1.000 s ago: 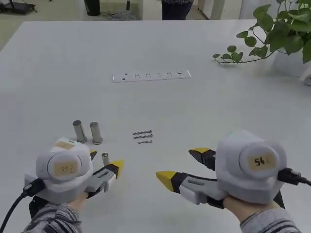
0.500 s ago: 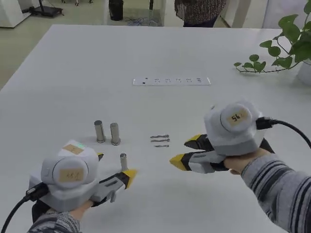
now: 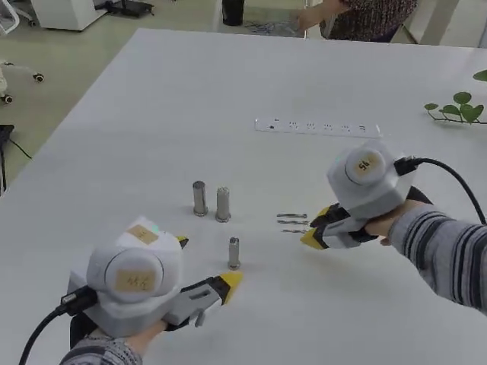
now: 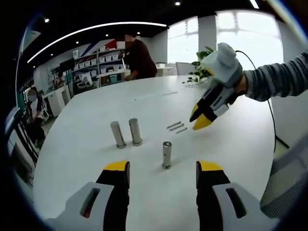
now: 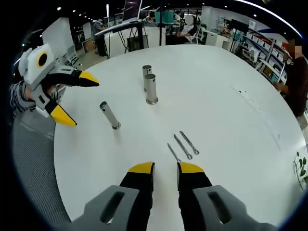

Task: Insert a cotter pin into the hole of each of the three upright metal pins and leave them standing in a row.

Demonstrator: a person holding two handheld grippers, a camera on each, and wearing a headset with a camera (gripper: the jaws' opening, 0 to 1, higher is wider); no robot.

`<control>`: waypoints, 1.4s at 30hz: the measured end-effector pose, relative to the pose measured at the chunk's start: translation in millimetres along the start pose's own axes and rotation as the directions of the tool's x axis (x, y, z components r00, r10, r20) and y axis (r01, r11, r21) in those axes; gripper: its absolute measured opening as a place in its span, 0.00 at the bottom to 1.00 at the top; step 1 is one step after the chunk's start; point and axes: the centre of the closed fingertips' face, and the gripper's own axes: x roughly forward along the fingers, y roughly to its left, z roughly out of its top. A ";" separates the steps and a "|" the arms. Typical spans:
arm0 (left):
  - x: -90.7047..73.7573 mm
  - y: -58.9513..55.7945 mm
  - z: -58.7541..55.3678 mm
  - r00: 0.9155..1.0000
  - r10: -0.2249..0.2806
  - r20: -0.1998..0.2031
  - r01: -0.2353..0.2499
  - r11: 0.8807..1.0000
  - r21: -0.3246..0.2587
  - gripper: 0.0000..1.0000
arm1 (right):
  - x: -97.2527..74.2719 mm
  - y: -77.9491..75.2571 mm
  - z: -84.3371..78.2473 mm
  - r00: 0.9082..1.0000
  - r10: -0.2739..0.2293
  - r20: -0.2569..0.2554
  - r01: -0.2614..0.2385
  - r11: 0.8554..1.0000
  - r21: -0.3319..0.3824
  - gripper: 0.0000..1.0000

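**Fetching the first cotter pin: state of tools and parts**

**Step, as judged:** pick-up of one cotter pin. No metal pin looked fitted yet.

**Right gripper** (image 3: 316, 228): You held it just beside the three cotter pins (image 3: 293, 222), tips aimed at them. The jaws stood a narrow gap apart and carried nothing.

**Cotter pins:** They lay flat on the white table (image 3: 152, 114), parallel and close together. You would have done best to take the outermost one, closing low across its shank so the neighbours were not dragged. Which end was the head was too small to tell.

**Left gripper** (image 3: 206, 260): The jaws were spread wide and empty, lined up on the lone metal pin (image 3: 234, 252). That pin stood upright just ahead of the tips, untouched. A grip low on its barrel would likely have left the top free. The hole itself could not be made out.

**Paired metal pins** (image 3: 211, 201): These stood upright and side by side, beyond the lone pin and well apart from the cotter pins.

**Surroundings:**
- a power strip (image 3: 316, 127) farther up the table
- a plant sprig (image 3: 456, 110) at the right edge
- a cable (image 3: 449, 182) trailing from the right gripper
- a person (image 3: 358, 15) at the far end

**Obstructions:** Nothing lay between the right gripper and the cotter pins. The main risk, as judged, was a left jaw tipping the lone pin.
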 end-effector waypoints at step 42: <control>-9.3 -0.3 -13.4 1.000 -0.006 -0.019 0.005 1.000 -0.028 0.44 | 11.5 1.9 2.3 0.997 0.047 -0.062 -0.060 0.974 -0.220 0.00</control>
